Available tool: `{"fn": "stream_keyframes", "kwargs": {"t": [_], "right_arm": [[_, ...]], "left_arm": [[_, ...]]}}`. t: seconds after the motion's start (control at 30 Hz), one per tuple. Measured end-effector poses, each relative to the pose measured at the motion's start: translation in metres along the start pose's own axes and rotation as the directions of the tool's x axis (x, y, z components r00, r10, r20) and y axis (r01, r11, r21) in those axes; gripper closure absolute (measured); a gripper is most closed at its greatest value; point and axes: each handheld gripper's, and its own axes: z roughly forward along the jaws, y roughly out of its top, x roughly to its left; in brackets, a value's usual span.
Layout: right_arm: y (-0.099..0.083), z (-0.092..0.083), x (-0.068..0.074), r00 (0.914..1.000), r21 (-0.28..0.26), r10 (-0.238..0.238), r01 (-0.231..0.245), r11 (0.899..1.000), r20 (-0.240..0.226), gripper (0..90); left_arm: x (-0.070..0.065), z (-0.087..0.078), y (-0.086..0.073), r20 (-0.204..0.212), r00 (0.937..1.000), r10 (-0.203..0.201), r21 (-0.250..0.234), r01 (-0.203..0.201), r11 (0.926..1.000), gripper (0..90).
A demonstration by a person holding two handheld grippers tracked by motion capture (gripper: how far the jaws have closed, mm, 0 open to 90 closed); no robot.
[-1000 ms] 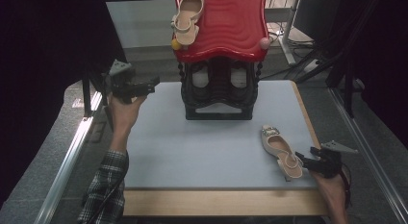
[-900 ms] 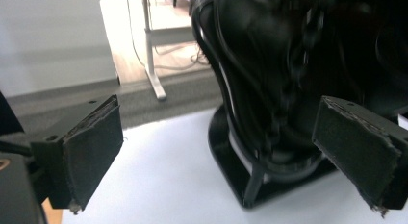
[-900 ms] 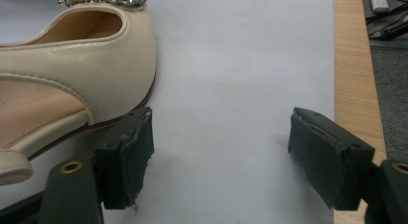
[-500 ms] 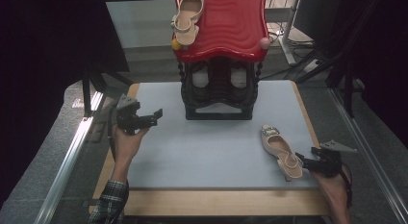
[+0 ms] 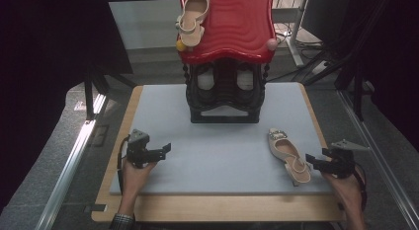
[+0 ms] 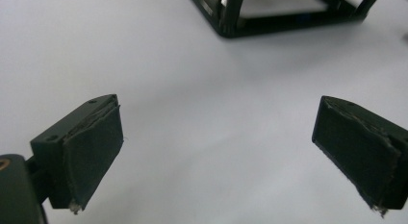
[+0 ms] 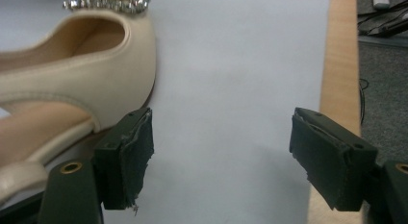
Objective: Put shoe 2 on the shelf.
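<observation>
Right gripper (image 5: pixel 316 162), black, two-jaw, grey three-cornered plate on top, sits low at the near right of the table in the person's right hand (image 5: pixel 350 189); jaws spread wide, nothing between the pads. In the right gripper view the gap between the pads holds bare mat, and the beige slingback heeled shoe with a rhinestone buckle (image 7: pixel 62 89) lies just outside the left-hand pad (image 7: pixel 132 159), close against it; contact cannot be told. In the high view this shoe (image 5: pixel 289 153) lies flat on the pale grey mat (image 5: pixel 222 151), toe pointing far, just left of the right gripper. Left gripper (image 5: pixel 160 150), black, held in the left hand (image 5: pixel 132 174) at the near left of the mat, jaws released and wide apart, nothing between them; left gripper view shows bare mat between both pads. At the far middle stands a black shoe rack with a red wavy top (image 5: pixel 225 27). A second beige slingback shoe (image 5: pixel 191 15) rests on the left part of that top.
</observation>
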Motion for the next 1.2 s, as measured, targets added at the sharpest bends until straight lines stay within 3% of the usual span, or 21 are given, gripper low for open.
{"fn": "stream_keyframes", "kwargs": {"t": [0.13,0.3,0.37,0.43,0.5,0.8,0.93,1.1,1.2], "right_arm": [[0.01,-0.004,-0.002,1.0,-0.009,-0.007,0.007,1.0,0.006,25.7],[0.023,-0.01,0.0,0.9993,-0.024,-0.013,0.012,1.0,-0.036,25.7],[0.028,-0.011,0.002,0.9984,-0.024,-0.016,0.014,1.0,-0.055,25.8],[0.032,-0.01,0.006,0.9971,-0.021,-0.027,0.025,0.999,-0.071,25.8],[0.037,-0.008,0.01,0.9957,-0.02,-0.035,0.034,0.999,-0.086,25.8],[0.059,0.02,0.026,0.9827,0.027,-0.066,0.072,0.997,-0.173,38.0],[0.063,0.035,0.029,0.9803,0.08,-0.078,0.093,0.992,-0.182,44.2],[0.063,0.046,0.028,0.9829,0.134,-0.095,0.117,0.984,-0.157,53.2],[0.063,0.047,0.027,0.979,0.138,-0.074,0.102,0.985,-0.19,65.1]], "left_arm": [[-0.004,0.005,-0.015,-0.006,0.9999,0.012,0.066,-0.011,0.9978,3.6],[-0.008,0.01,-0.028,-0.049,0.9975,0.052,0.152,-0.044,0.9875,4.6],[-0.009,0.011,-0.029,-0.067,0.9963,0.053,0.172,-0.041,0.9843,4.4],[-0.009,0.013,-0.028,-0.059,0.9963,0.062,0.192,-0.049,0.9802,4.7],[-0.012,0.015,-0.028,-0.069,0.9935,0.09,0.209,-0.074,0.9751,2.5],[-0.012,0.015,-0.029,-0.073,0.9936,0.086,0.198,-0.07,0.9776,2.9],[-0.012,0.014,-0.029,-0.076,0.9935,0.085,0.196,-0.069,0.9781,3.4],[-0.012,0.014,-0.03,-0.079,0.9935,0.083,0.194,-0.066,0.9788,4.0],[-0.012,0.014,-0.03,-0.08,0.9935,0.082,0.193,-0.065,0.979,4.2]]}}
